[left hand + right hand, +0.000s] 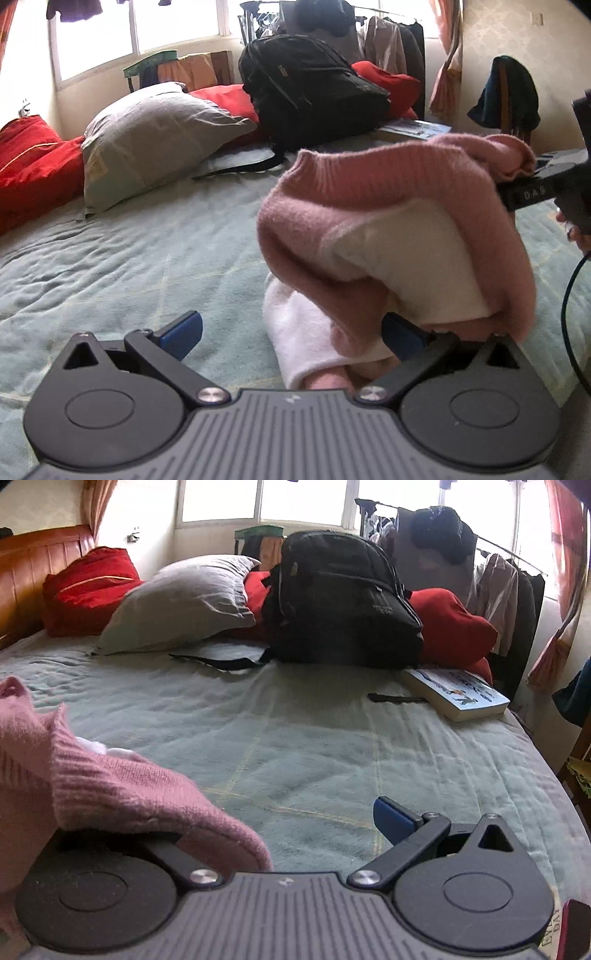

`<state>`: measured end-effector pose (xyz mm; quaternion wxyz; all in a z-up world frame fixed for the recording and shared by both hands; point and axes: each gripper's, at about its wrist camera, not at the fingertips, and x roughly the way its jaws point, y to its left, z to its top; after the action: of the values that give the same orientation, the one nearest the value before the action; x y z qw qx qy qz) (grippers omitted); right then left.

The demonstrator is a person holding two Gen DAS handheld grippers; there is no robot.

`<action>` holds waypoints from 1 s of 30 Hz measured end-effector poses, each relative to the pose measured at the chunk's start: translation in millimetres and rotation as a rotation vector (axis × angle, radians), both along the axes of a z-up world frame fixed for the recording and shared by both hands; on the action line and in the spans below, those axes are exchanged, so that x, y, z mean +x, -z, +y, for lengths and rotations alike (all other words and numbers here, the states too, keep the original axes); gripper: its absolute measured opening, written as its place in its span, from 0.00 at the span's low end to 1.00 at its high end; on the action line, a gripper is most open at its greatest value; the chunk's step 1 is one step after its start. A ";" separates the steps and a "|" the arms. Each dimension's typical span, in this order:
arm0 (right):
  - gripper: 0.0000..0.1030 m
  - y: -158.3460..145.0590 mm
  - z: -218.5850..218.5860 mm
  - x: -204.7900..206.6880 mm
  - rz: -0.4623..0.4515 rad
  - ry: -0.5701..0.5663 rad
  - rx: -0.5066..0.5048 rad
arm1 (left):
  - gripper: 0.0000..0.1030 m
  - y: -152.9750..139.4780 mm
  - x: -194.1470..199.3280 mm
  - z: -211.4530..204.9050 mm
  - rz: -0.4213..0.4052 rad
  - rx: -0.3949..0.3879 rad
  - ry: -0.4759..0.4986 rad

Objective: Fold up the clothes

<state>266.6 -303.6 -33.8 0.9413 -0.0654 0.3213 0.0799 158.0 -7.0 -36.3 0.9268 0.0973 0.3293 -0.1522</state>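
A pink knit sweater (373,206) with a white part (306,332) hangs bunched between the two grippers above the pale green bedspread (147,258). My left gripper (291,328) is open wide. Its left pad (181,334) is bare, and the sweater drapes over its right pad (400,338). At the right edge of the left wrist view, my right gripper (532,184) carries the sweater's other end. In the right wrist view that gripper (288,823) also stands open: the sweater (110,797) lies over and hides its left finger, and the right pad (395,819) is bare.
A black backpack (343,602), a grey pillow (184,602) and red cushions (88,587) lie along the far side of the bed. A book (458,694) rests near the bed's right edge. A clothes rack (491,583) and windows stand behind it.
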 end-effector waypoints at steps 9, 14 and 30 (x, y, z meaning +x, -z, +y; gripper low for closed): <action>1.00 8.2 -14.2 40.4 0.008 0.080 0.000 | 1.00 -4.8 46.1 -1.0 -0.052 0.043 -0.049; 1.00 17.5 -26.7 72.4 0.023 0.148 -0.009 | 1.00 -6.1 83.5 -2.7 -0.081 0.111 -0.087; 1.00 61.3 -48.6 136.4 0.165 0.232 0.026 | 0.99 18.0 149.2 3.3 -0.009 0.165 -0.106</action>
<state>403.0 -352.2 -95.2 0.9155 -0.0088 0.4018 -0.0204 307.2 -3.7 -54.3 0.9238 0.1565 0.3414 -0.0746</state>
